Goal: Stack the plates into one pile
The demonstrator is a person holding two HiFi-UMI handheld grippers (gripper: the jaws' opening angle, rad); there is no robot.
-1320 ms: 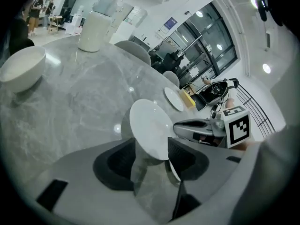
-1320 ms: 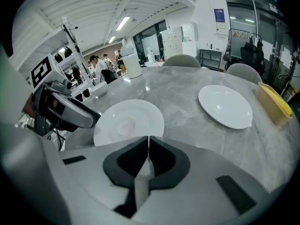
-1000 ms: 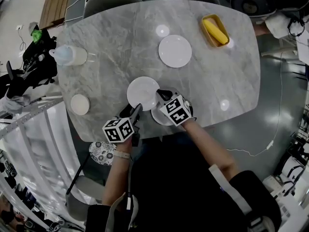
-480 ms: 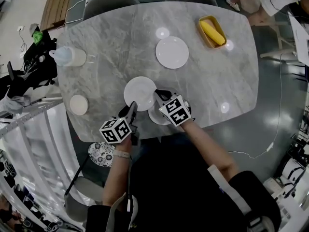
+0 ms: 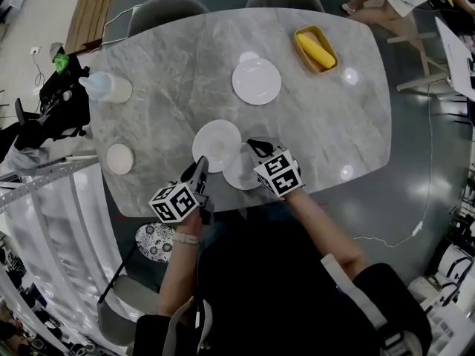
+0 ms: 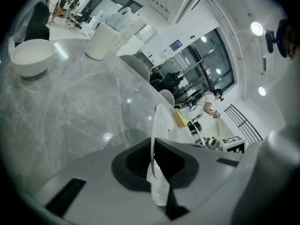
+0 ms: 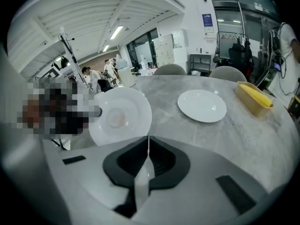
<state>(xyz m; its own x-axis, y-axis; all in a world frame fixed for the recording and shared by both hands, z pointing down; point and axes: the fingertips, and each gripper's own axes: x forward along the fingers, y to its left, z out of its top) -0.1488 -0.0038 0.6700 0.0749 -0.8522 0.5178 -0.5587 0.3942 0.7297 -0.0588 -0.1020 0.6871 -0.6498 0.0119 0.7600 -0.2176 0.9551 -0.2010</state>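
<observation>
On the left side of the grey stone table (image 5: 163, 65) we see a white jug (image 5: 108, 87) by the left edge. A small white bowl (image 5: 119, 158) sits closer to the near left corner. Next comes our left gripper (image 5: 200, 167), at the near edge of the table. Its jaws have just been closing, and now they pinch the thin rim of the first plate (image 5: 217, 143). In the left gripper view that rim runs straight up between the two dark pads. This white plate is over the near middle of the table. In the right gripper view it looks tipped up, with its face turned our way. Just to its right is the second plate (image 5: 239, 175), also white and a bit closer to the near edge. The rims of these two plates meet in the head view, but we cannot tell if they touch. Our right gripper (image 5: 255, 149) has its jaws squeezed tight on the rim of the second plate, with only the thin white edge between them. The far plate (image 5: 257, 81) lies flat by itself past the middle of the table, well apart from the other two. At the far right corner sits a yellow tray (image 7: 251, 107) with a long yellow thing (image 5: 314, 50) in it.
</observation>
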